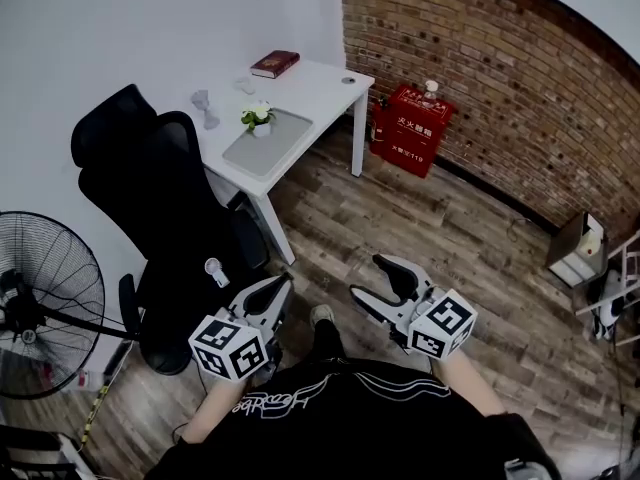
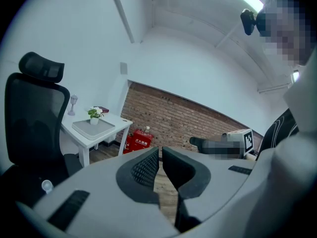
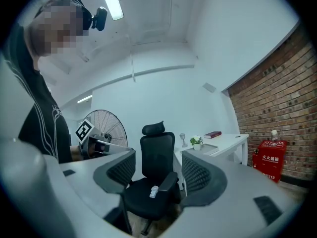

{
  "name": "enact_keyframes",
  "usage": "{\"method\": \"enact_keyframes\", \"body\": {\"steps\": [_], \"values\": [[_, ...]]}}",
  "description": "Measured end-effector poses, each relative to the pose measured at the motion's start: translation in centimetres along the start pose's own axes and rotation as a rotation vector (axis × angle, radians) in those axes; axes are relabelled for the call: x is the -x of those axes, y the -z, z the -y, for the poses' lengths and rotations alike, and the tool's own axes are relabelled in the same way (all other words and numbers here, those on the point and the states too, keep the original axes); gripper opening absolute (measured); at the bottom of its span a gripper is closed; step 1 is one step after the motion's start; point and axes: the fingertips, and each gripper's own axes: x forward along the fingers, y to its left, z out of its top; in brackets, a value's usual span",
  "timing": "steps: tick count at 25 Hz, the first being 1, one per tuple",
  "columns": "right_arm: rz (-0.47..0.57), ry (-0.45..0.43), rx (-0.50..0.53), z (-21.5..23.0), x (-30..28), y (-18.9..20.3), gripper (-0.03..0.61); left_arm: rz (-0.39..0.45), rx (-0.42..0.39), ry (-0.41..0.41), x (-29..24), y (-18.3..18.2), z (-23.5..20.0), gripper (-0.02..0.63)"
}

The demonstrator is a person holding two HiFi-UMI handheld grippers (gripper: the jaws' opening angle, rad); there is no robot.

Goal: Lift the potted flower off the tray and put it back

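Note:
The potted flower, white blooms in a small white pot, stands on the grey tray on the white desk, far ahead of both grippers. It also shows small in the left gripper view, flower on tray, and in the right gripper view as flower. My left gripper is held low near the person's body, jaws nearly together with nothing between them. My right gripper stands open and empty, pointing at the chair.
A black office chair stands between me and the desk's near end. A floor fan is at the left. On the desk lie a red book and a glass goblet. A red fire box sits by the brick wall.

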Motion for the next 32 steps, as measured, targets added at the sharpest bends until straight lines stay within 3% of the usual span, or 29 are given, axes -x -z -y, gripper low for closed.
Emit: {"method": "enact_keyframes", "body": {"steps": [12, 21, 32], "values": [[-0.094, -0.019, -0.048, 11.7, -16.0, -0.4, 0.387, -0.011, 0.084, -0.028, -9.6, -6.1, -15.5, 0.046], [-0.203, -0.065, -0.043, 19.2, -29.5, 0.0, 0.413, 0.0, 0.159, -0.104, -14.5, -9.5, -28.2, 0.046], [-0.291, -0.155, 0.033, 24.2, -40.2, 2.0, 0.425, 0.004, 0.187, -0.211, -16.5, -10.1, -35.2, 0.046]]}}
